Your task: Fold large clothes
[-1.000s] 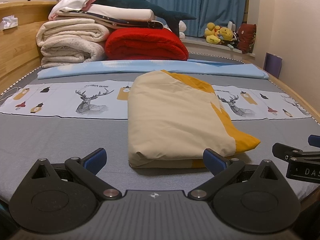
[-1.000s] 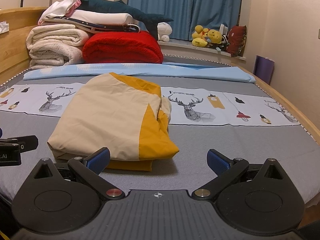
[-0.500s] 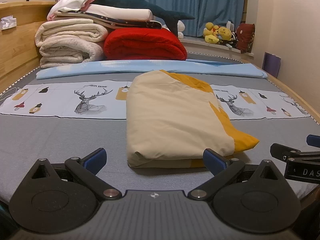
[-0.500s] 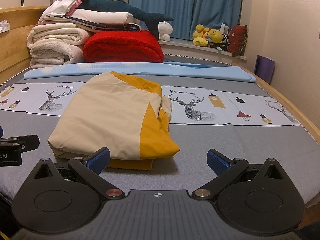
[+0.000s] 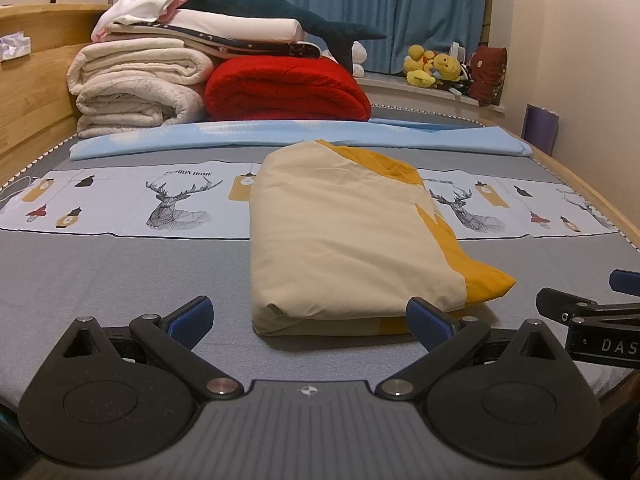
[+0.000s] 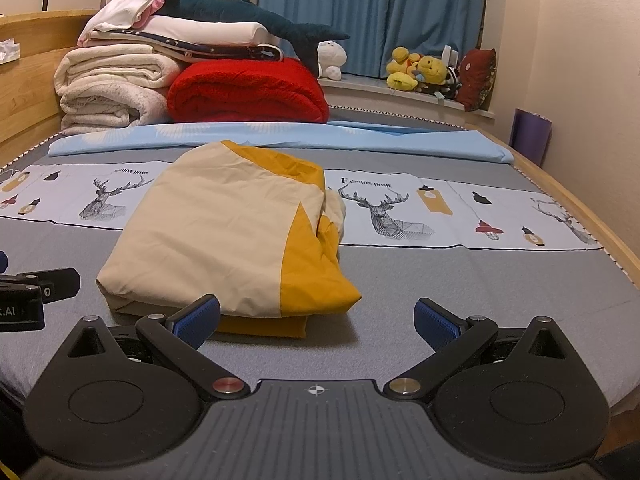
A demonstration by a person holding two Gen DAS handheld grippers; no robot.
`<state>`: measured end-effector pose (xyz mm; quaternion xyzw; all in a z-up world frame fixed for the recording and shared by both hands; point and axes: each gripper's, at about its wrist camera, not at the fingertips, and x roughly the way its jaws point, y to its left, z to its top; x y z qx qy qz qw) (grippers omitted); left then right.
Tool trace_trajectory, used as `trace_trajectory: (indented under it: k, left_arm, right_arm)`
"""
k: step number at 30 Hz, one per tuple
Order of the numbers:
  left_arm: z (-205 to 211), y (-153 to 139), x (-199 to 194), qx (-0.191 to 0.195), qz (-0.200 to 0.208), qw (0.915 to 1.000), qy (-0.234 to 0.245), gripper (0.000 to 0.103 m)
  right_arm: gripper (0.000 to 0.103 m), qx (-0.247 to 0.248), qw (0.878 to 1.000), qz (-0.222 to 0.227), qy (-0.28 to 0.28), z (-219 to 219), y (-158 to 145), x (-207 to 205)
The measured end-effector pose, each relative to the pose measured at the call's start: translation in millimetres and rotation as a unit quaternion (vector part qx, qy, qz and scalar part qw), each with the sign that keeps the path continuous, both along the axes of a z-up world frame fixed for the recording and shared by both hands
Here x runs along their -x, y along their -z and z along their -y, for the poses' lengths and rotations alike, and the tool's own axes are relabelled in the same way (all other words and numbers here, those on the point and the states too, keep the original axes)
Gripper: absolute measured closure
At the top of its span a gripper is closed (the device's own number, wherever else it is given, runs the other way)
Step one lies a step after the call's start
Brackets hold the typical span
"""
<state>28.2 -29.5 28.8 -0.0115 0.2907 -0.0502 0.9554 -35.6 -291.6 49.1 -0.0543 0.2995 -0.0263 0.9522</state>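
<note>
The left gripper (image 5: 308, 316) hovered low over the near edge of the bed, its blue-padded fingers (image 5: 190, 316) spread wide with nothing between them. The right gripper (image 6: 318, 318) sat level beside it, on its right, jaws equally wide and empty. Each pointed toward the head of the bed, and each one's black finger showed at the edge of the other's view.
</note>
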Motion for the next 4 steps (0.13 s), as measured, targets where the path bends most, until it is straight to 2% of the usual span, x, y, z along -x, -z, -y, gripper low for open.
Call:
trace_trajectory:
  k: [4]
  left_arm:
    - [0.1,0.3,0.2,0.0,-0.001,1.0,-0.001,0.001]
  right_arm:
    - [0.001,0.0,1.0,0.0,-0.001,0.8,0.0,0.4]
